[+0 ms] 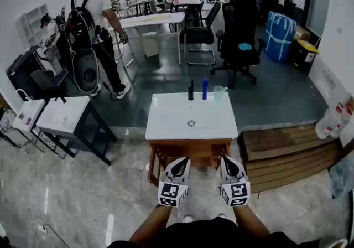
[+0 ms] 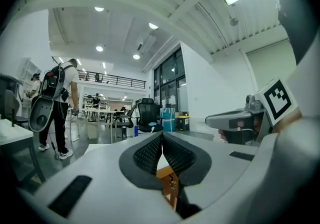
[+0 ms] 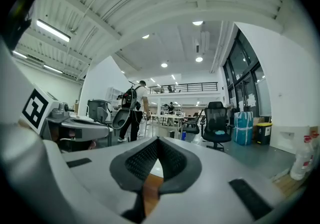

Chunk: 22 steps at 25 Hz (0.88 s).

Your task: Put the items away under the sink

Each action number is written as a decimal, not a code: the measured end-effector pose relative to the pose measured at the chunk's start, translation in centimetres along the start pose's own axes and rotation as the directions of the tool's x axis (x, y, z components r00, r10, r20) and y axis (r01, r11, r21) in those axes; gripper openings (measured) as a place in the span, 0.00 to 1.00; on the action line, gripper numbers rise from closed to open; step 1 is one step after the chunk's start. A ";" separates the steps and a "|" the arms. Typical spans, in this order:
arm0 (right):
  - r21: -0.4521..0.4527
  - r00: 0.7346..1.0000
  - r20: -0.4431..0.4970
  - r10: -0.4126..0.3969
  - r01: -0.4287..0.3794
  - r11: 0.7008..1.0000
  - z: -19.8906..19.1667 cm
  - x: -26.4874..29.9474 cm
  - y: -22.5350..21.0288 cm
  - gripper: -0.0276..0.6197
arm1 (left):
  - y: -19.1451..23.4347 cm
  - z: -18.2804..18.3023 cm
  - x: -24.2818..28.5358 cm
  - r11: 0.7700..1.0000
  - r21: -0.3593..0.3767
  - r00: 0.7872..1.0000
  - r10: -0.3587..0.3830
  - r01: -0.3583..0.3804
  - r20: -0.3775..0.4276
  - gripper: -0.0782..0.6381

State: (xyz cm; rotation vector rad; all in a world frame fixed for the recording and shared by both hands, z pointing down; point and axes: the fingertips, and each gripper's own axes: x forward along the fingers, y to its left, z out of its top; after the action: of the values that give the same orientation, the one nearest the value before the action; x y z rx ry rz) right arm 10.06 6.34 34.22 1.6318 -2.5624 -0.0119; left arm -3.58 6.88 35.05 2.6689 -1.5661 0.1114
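Head view: white sink (image 1: 166, 125) on wooden cabinet (image 1: 191, 151); blue bottle (image 1: 204, 88) and clear cup (image 1: 219, 92) upright at the sink's back edge, side by side; left gripper (image 1: 181, 160) and right gripper (image 1: 228, 159) level before the cabinet, well short of both items

Left gripper view: jaws clenched, pad tips meeting, nothing between them

Right gripper view: jaws likewise clenched and empty; cabinet wood showing beneath the pads

Head view steeply down onto sink (image 1: 171, 122); tool views level, same chair (image 3: 218, 118) ahead
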 end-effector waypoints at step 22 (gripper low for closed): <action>-0.059 0.999 -0.016 0.029 -0.030 0.998 -0.2 7.1 0.6 0.07 | 5.2 -0.6 3.2 1.000 -0.003 1.000 0.010 -0.010 -0.012 0.14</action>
State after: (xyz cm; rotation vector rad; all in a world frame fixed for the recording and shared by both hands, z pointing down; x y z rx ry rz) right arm 6.57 0.17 35.00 1.5667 -2.5492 -0.0717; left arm -6.56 1.57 35.95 2.6528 -1.5751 0.1247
